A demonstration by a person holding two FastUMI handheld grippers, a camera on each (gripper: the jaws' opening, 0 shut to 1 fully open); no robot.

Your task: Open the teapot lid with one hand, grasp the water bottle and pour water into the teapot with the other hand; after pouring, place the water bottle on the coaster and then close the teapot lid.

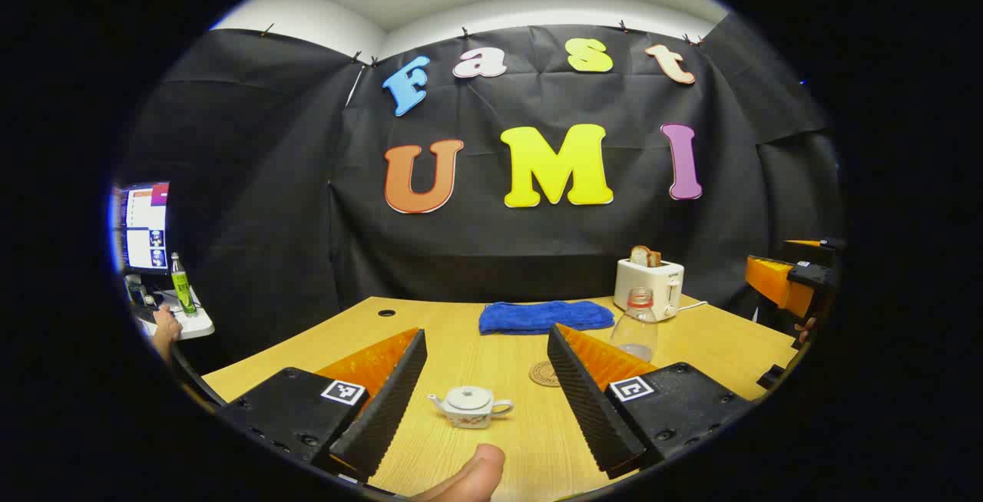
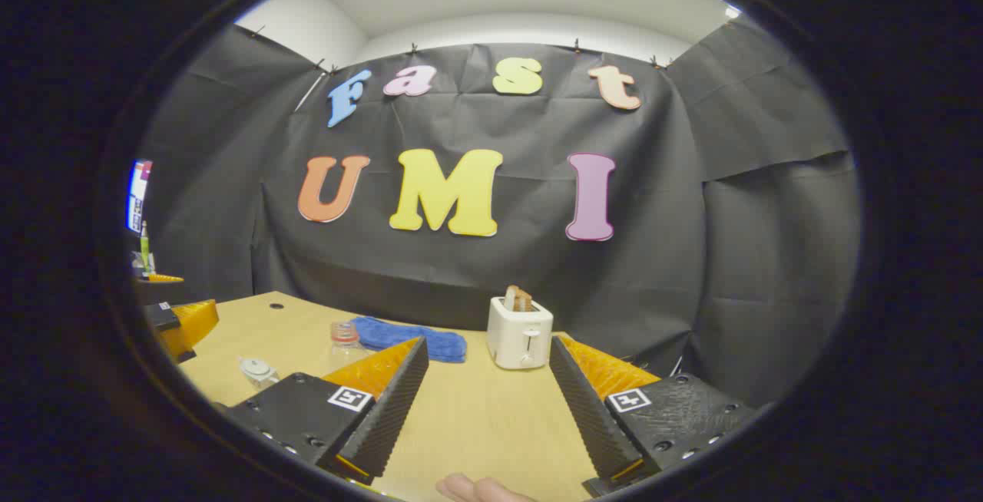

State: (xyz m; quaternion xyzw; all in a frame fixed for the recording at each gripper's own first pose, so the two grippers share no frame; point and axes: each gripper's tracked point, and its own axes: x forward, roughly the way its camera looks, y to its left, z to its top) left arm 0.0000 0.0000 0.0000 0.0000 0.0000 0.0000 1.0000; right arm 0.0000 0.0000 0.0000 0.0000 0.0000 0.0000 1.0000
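Left gripper [image 1: 484, 402] spread wide above the lidded teapot [image 1: 470, 407], right gripper [image 2: 488, 410] likewise spread, holding nothing, water bottle [image 1: 636, 325] beside the coaster [image 1: 545, 374]

The left gripper view rides low over the tabletop [image 1: 491, 356], looking forward between its own left tongs [image 1: 487, 402] toward the booth's cloth wall. The teapot [image 1: 470, 407] sits close, directly between the 2 fingers; the water bottle [image 1: 636, 325] and coaster [image 1: 544, 373] lie just past the right finger. The right gripper view looks the same way from farther right, its right tongs [image 2: 485, 408] framing bare tabletop [image 2: 476, 410], with the toaster [image 2: 520, 333] ahead. There, the teapot [image 2: 257, 370] and bottle [image 2: 344, 337] sit small, well left of its left finger. Both views share the tabletop, toaster [image 1: 649, 285], blue cloth [image 1: 545, 316] and wall.
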